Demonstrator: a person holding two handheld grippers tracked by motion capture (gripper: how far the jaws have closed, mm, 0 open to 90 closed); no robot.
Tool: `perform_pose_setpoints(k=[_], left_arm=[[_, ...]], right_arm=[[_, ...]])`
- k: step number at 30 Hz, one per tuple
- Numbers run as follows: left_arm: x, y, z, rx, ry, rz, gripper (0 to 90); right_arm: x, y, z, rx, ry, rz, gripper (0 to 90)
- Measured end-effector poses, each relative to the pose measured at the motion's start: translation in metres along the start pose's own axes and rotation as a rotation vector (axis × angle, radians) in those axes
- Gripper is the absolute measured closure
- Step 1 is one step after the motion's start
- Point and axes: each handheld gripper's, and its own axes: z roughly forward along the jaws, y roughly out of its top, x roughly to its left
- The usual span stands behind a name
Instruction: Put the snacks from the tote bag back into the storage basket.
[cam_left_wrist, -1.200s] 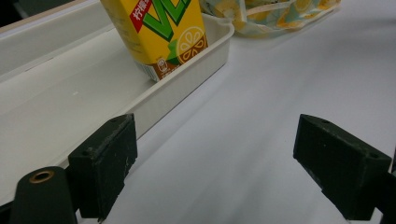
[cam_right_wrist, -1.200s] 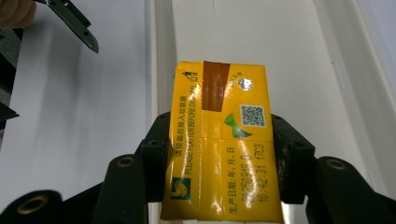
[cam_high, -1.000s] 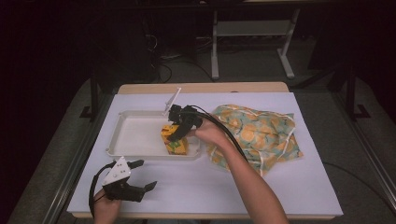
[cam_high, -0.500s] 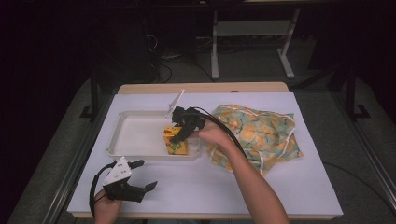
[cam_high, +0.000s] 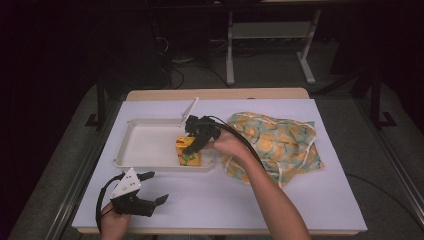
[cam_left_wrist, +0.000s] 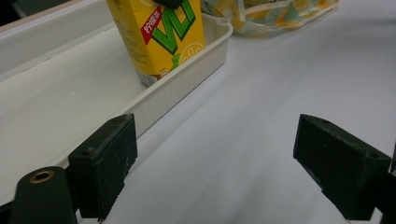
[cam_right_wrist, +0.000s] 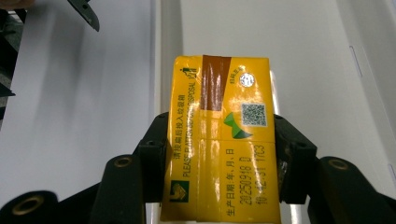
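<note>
Inside the white tray (cam_high: 145, 145), right hand-held gripper (cam_high: 192, 144) clamps yellow carton (cam_high: 187, 152); left hand-held gripper (cam_high: 150, 189) agape.

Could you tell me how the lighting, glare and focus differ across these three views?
High view: the table is lit, the room behind is nearly black. Left gripper view: the juice carton in the tray is sharp, the near jaws slightly soft. Right gripper view: glare streaks the carton's glossy top, which the right gripper clamps, though the print stays readable.

One yellow drink carton (cam_high: 187, 151) and one white tray (cam_high: 145, 147). One patterned cloth bag (cam_high: 277, 142). Two tools: left tool (cam_high: 150, 187), right tool (cam_high: 192, 142).
</note>
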Motion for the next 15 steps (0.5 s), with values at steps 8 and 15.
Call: perform_pose_setpoints(k=[8, 15], left_arm=[[-0.0004, 0.0005, 0.0006, 0.003, -0.002, 0.002, 13.3], [-0.0006, 0.0005, 0.0012, 0.002, -0.002, 0.002, 13.3]], right_arm=[[0.0021, 0.0006, 0.0000, 0.004, 0.007, 0.004, 47.2], [0.0051, 0.0019, 0.0003, 0.018, 0.002, -0.002, 45.7]])
